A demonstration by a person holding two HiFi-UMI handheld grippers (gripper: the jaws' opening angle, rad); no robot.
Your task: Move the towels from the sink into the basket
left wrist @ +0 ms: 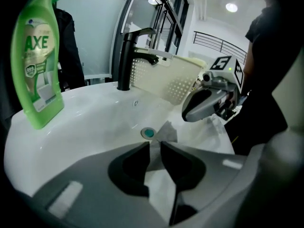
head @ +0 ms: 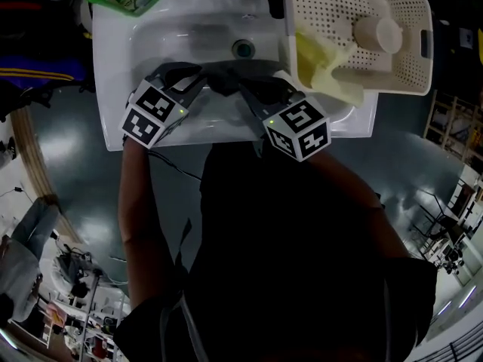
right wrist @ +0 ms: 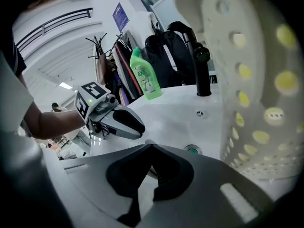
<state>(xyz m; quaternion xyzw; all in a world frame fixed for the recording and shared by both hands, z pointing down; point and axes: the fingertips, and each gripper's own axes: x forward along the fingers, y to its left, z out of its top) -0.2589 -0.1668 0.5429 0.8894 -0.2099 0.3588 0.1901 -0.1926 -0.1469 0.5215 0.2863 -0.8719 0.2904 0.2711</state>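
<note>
from my end this reads as a lab or test hall, not a real bathroom. the white sink [head: 113, 89] stands by itself like a mock-up on a dark, polished floor [head: 83, 172]. past it i see glass partitions in dark frames [left wrist: 164, 18], a high white ceiling with round lights [left wrist: 232, 7] and a railed upper gallery [right wrist: 57, 20]. a coat rack [right wrist: 100, 51] with jackets and bags hung by it stands behind the basin. at the floor's edge lies a clutter of gear [head: 72, 277], with open racks [head: 445, 127] on the other side. the black tap [left wrist: 127, 56], green cleaner bottle [left wrist: 38, 61] and perforated basket [head: 407, 44] give it the bathroom look.
</note>
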